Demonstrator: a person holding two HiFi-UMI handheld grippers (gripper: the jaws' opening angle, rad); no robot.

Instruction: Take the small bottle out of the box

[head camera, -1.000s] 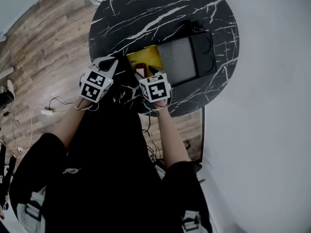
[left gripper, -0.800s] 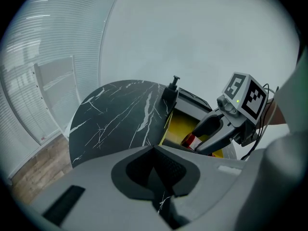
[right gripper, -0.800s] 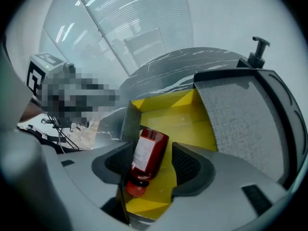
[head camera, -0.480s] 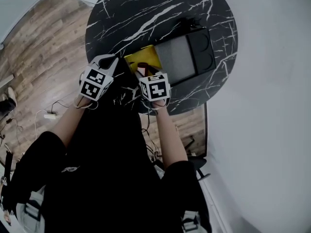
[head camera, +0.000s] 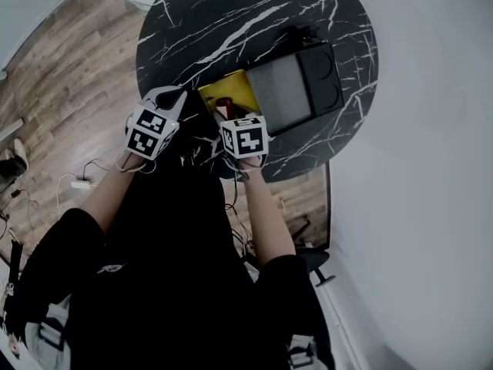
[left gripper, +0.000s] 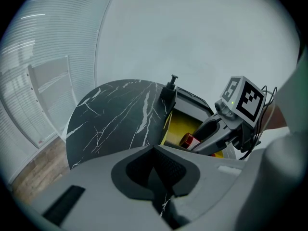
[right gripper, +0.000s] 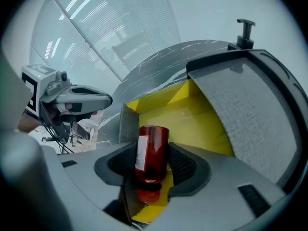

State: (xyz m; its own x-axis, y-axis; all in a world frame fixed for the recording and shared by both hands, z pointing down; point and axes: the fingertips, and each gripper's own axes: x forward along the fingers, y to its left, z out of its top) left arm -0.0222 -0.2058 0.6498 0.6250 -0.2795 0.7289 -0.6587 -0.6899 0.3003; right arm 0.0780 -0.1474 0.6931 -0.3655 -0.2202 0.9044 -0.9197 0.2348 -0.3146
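The small red bottle (right gripper: 151, 153) with a white label lies cap towards the camera at the near end of the yellow box (right gripper: 183, 114). My right gripper (right gripper: 153, 170) is closing its jaws on it, and both pads meet the bottle's sides. The head view shows the right gripper (head camera: 227, 114) reaching into the yellow box (head camera: 231, 89). The left gripper view shows the bottle (left gripper: 186, 139) between the right gripper's fingers (left gripper: 211, 129). My left gripper (head camera: 176, 97) hovers over the table just left of the box, shut with nothing in it (left gripper: 156, 177).
The box is the yellow half of an open dark case, with grey foam and a lid (head camera: 296, 87) to its right. It sits on a round black marble table (head camera: 231, 21). Wooden floor with cables (head camera: 77, 177) lies to the left, a white wall to the right.
The right gripper has edged a little further over the box's near end. The left gripper stays where it was.
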